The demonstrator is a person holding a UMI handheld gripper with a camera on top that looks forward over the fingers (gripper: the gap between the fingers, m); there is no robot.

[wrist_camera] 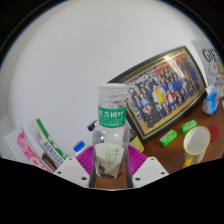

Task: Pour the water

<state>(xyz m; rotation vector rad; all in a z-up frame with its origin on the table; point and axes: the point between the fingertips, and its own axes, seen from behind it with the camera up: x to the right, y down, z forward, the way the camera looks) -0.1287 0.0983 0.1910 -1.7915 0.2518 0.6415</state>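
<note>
The gripper (110,165) squeezes the bottle (111,125) at the bottom middle of the frame, both fingers pressing its sides so it stays upright (green label showing). The cup (196,143) waits at the lower right, probably for the water.

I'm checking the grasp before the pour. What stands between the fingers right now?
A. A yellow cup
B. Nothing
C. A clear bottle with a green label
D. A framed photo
C: the bottle, clear with a green label, stands upright between the fingers, while the yellow cup sits apart, off to the side below the framed photo.
</note>
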